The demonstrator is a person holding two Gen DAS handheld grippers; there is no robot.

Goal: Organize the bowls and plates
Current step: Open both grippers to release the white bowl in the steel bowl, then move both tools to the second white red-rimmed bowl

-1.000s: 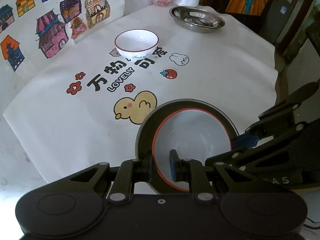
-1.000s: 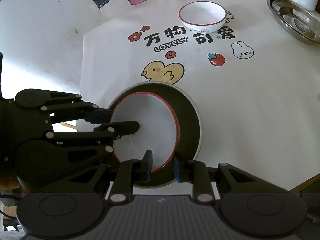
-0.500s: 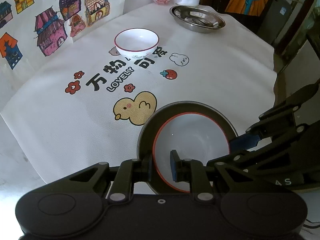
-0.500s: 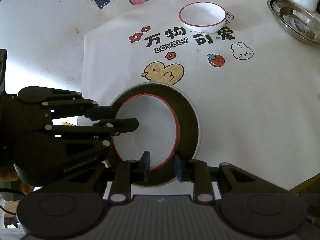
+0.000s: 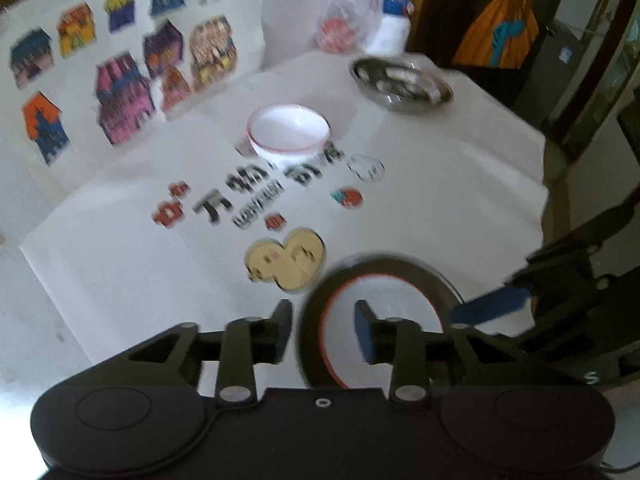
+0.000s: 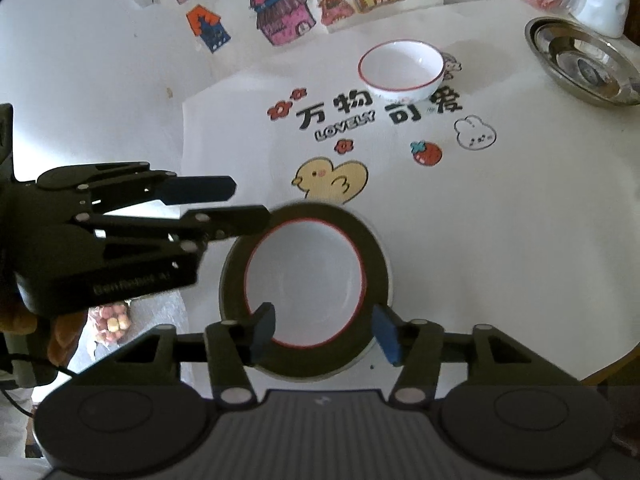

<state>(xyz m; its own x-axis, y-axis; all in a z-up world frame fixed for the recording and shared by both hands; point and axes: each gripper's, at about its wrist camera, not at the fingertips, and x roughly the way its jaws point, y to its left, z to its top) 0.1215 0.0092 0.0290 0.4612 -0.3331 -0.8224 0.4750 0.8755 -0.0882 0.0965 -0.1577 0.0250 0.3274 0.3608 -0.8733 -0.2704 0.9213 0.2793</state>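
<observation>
Release at the near edge of the white printed tablecloth [image 6: 500, 220]. Left gripper [image 5: 320, 332] and right gripper [image 6: 325, 334] both just opening, pads clear of the round dark-grey plate with a red-ringed white centre [image 6: 306, 284]; nothing clamped by either. Left one at a moderate gap, astride the plate's left rim. Right one wider, astride the near rim. Plate flat on the cloth, just below the yellow duck print [image 6: 332, 180], apparently set down and done with.

Likely next: small white bowl with a red rim [image 6: 401, 70]. Upright and alone, well apart from the plate, far up the cloth beside the black lettering. From the right gripper: ahead and a little to the right, past the duck. From the left gripper: ahead too, slightly left of its own line. Round, so no long axis to line up with; open to a rim grip from any side. Nearer hand hard to call, with the bowl roughly between the two lines of reach. Shallow steel dish [image 6: 584, 64] further right, near the far corner, well apart from the bowl and on the right hand's side.
</observation>
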